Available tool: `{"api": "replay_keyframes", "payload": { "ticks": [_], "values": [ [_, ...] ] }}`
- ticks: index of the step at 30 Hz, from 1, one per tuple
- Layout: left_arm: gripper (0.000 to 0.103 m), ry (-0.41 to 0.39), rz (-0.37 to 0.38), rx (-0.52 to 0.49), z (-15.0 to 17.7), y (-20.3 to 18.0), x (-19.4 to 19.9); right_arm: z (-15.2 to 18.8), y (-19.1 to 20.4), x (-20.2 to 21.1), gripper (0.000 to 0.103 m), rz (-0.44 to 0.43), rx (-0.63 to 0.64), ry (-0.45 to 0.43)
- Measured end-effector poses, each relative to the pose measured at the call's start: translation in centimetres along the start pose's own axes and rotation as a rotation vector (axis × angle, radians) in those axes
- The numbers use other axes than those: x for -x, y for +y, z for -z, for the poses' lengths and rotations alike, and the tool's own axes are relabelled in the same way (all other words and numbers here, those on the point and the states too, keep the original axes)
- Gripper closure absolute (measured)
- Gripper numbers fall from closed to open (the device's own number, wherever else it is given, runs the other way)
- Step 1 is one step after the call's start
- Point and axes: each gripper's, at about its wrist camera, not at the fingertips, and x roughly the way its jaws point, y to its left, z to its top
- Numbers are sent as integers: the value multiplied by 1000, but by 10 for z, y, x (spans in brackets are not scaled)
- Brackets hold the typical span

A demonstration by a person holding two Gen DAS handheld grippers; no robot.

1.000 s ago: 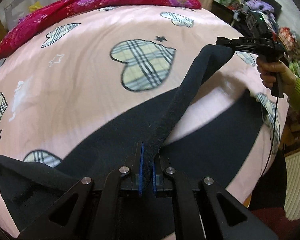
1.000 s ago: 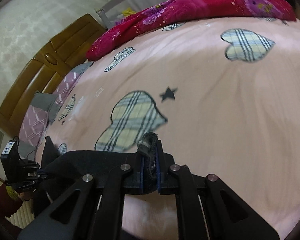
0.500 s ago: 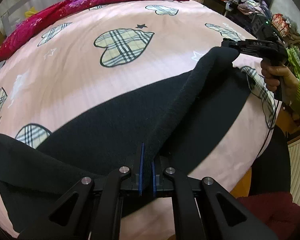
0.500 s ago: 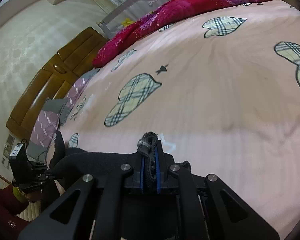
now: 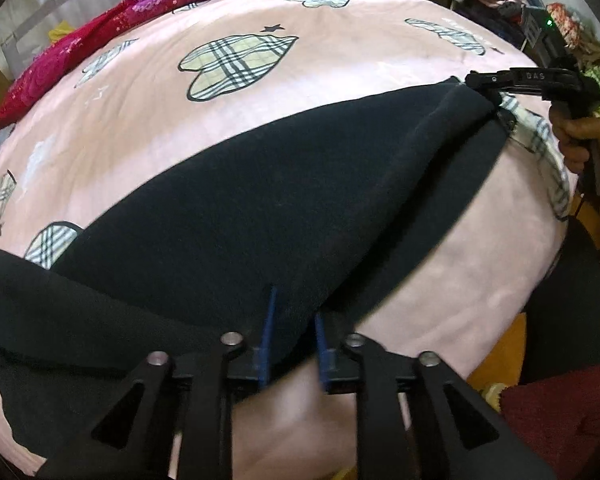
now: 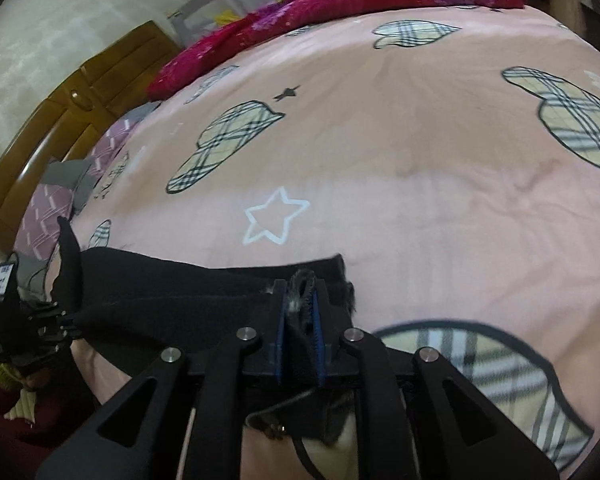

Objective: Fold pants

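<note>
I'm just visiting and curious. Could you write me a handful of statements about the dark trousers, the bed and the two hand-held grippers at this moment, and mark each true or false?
1. The black fleece pants lie on a pink bedsheet printed with plaid hearts. True.
2. The left gripper clamps its blue pads tight on the pants. False: its jaws have just been opening, and the cloth lies between them with gaps at the pads.
3. A crimson flowered quilt is bunched along the far edge of the bed. True.
4. The right gripper has nothing between its pads. False: a bunched edge of the pants sits between them, while its jaws have just been opening.
5. The pants are blue denim. False: they are black and fuzzy.
</note>
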Motion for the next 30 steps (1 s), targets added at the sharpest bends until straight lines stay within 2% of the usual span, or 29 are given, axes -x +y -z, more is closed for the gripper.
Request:
{"api": "replay_keyframes", "payload": {
  "ticks": [2,4,5,9,15,19,23,30],
  "values": [
    [72,-3,13,22,4,0,5,3,0,7,79,28,-9,-16],
    [69,2,6,43,8,0,8,8,2,13,56,78,-4,-22],
    [65,6,6,53,11,0,10,10,3,17,51,102,-6,-25],
    [62,-4,15,105,18,4,22,18,7,32,51,112,-22,-58],
    [50,-19,9,207,22,21,43,27,31,51,51,126,18,-110],
    [46,-18,-2,330,23,50,54,29,46,63,51,113,13,-162],
    [41,-4,-17,474,20,89,60,29,68,66,51,28,2,-191],
    [40,67,-109,627,10,149,63,29,128,24,51,-172,47,-107]
  ]
}}
